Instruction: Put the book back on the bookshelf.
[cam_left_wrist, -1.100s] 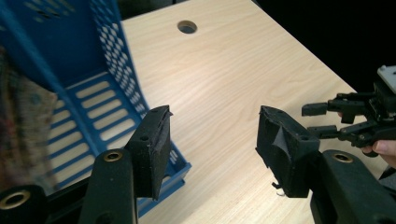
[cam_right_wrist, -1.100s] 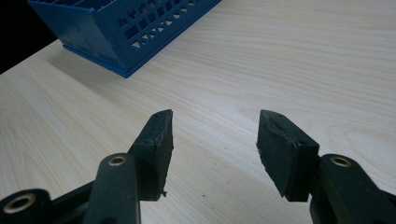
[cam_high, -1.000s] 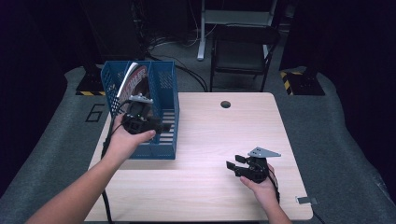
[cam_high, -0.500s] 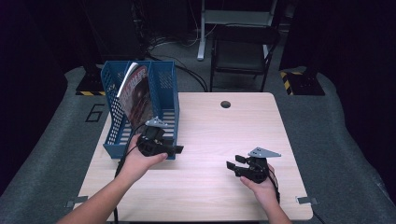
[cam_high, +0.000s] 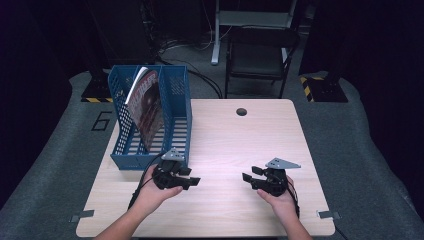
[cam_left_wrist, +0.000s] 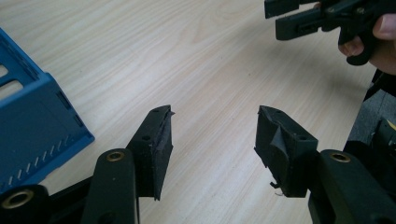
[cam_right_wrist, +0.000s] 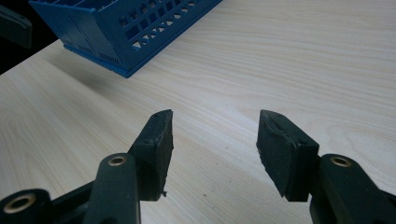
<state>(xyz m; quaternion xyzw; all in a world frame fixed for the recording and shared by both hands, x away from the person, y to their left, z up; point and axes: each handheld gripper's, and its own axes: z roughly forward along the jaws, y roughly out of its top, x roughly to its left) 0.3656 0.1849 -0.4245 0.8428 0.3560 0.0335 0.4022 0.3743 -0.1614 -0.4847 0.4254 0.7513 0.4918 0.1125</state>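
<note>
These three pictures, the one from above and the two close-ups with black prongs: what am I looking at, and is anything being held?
A person sits at a pale wooden table with a hand-held gripper in each hand: a black tool with two jaws. The high view comes from a fixed camera above. In it the left hand-held gripper lies low near the blue file rack, and the right hand-held gripper is over the table's right side. A magazine stands leaning inside the rack. Each close-up comes from a camera riding on one gripper, looking along its own jaws: the left hand-held gripper view and the right hand-held gripper view. In both, the jaws stand apart over bare wood, so nothing is held.
</note>
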